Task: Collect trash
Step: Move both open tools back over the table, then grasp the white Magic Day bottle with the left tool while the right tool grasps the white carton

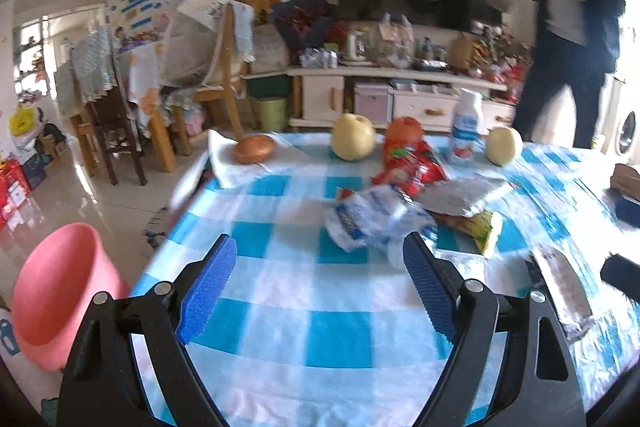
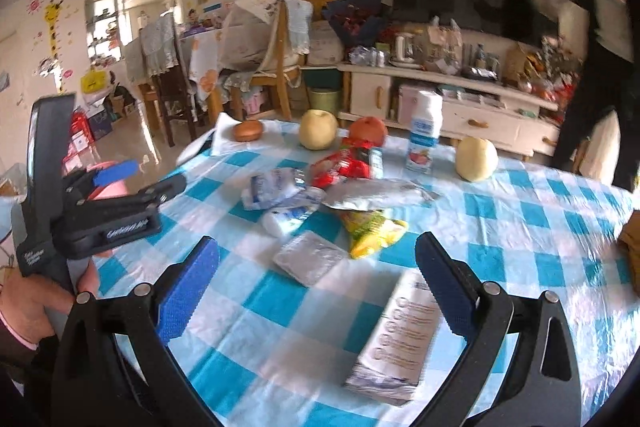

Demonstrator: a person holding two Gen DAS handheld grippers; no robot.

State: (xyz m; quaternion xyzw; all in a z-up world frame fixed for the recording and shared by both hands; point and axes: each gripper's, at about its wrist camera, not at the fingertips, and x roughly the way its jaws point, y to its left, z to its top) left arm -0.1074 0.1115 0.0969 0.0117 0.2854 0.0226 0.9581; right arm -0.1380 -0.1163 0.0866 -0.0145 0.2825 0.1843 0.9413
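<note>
Trash lies on a table under a blue-checked cloth (image 1: 344,331). My left gripper (image 1: 320,259) is open, and a crumpled white-and-blue wrapper (image 1: 368,223) lies just beyond its right finger. Behind that are a red wrapper (image 1: 412,167), a silver foil bag (image 1: 460,195) and a yellow-green wrapper (image 1: 482,229). My right gripper (image 2: 316,267) is open too, above the cloth. A clear plastic pack (image 2: 310,257) lies ahead between its fingers, and a flat white pack (image 2: 400,335) rests by the right finger. A hand (image 2: 36,303) holds the left gripper (image 2: 148,179) at the table's left edge.
A pink bucket (image 1: 60,291) stands on the floor left of the table. Two pale pears (image 1: 352,137) (image 1: 504,145), a red apple (image 1: 404,129), an onion (image 1: 254,147) and a milk bottle (image 1: 466,131) line the far edge. A person (image 1: 572,27) stands at the back right.
</note>
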